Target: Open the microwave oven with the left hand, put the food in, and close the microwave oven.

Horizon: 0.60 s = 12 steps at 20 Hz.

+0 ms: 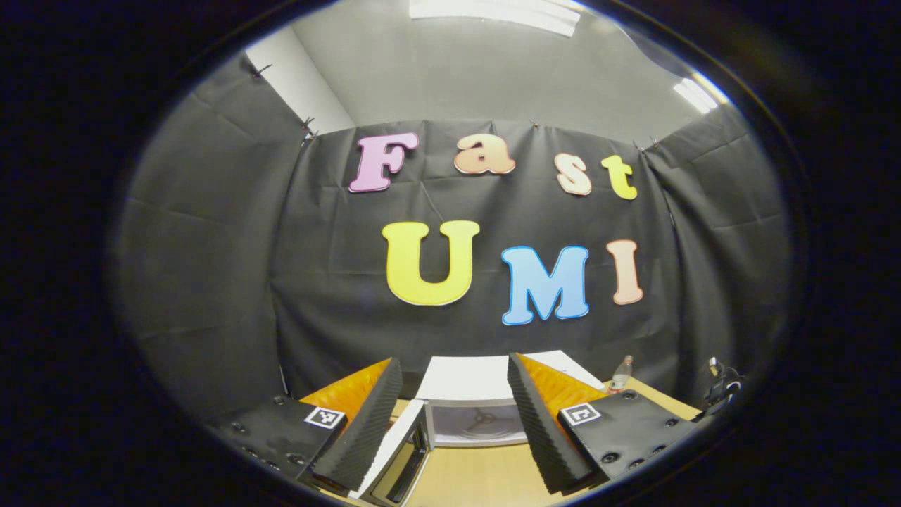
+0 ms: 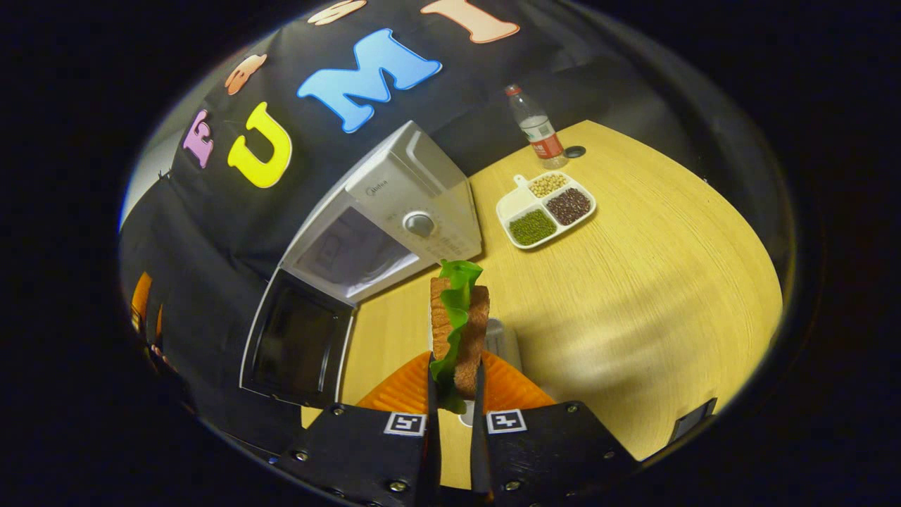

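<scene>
A light wooden table [image 2: 633, 282] is seen across the right and centre of the right gripper view. On it, at the upper left, a white microwave [image 2: 394, 204] is set with its door [image 2: 295, 345] swung open. Toward the top, a divided tray [image 2: 545, 208] of grains and a plastic bottle [image 2: 535, 127] are placed.

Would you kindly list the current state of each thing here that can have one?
Microwave: open, cavity looks empty.
Microwave door: swung wide open.
Sandwich: upright, clamped between the right gripper's fingers.
Right gripper: shut on the sandwich.
Left gripper: open, holding nothing.
Bottle: upright, capped.
Divided tray: three compartments filled, one bare.
</scene>
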Motion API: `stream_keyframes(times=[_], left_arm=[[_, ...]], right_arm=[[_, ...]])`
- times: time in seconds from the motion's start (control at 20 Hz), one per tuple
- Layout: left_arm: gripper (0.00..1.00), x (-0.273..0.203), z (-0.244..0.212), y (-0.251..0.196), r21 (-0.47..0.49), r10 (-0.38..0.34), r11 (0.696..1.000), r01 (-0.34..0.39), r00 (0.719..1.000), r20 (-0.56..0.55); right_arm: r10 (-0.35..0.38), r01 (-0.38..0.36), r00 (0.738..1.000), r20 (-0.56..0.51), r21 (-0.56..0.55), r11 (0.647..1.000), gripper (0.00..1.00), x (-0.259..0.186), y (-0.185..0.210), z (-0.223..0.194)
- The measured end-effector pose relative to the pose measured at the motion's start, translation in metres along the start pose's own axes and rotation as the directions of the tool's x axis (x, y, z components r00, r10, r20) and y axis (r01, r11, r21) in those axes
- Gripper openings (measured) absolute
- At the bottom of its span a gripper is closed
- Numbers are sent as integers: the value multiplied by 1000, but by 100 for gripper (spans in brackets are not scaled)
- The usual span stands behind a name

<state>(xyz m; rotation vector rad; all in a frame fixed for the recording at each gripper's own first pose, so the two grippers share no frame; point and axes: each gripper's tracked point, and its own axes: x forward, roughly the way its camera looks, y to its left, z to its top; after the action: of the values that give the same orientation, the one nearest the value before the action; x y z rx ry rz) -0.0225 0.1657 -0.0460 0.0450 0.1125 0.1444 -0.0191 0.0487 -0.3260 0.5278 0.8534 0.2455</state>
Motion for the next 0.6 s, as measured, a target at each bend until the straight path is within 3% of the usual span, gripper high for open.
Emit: stream_keyframes(times=[0.15, 0.35, 0.6], left_arm=[[97, -5, 6, 7, 1, -15, 1000, 15, 1000, 13], [97, -16, 13, 26, 13, -25, 1000, 25, 999, 23], [95, -40, 29, 59, 17, -8, 1000, 7, 998, 56]], right_arm=[[111, -115, 992, 65, 61, 991, 17, -5, 42, 10], [245, -267, 959, 144, 156, 951, 17, 0, 94, 15], [295, -343, 932, 212, 244, 907, 17, 25, 136, 13]])
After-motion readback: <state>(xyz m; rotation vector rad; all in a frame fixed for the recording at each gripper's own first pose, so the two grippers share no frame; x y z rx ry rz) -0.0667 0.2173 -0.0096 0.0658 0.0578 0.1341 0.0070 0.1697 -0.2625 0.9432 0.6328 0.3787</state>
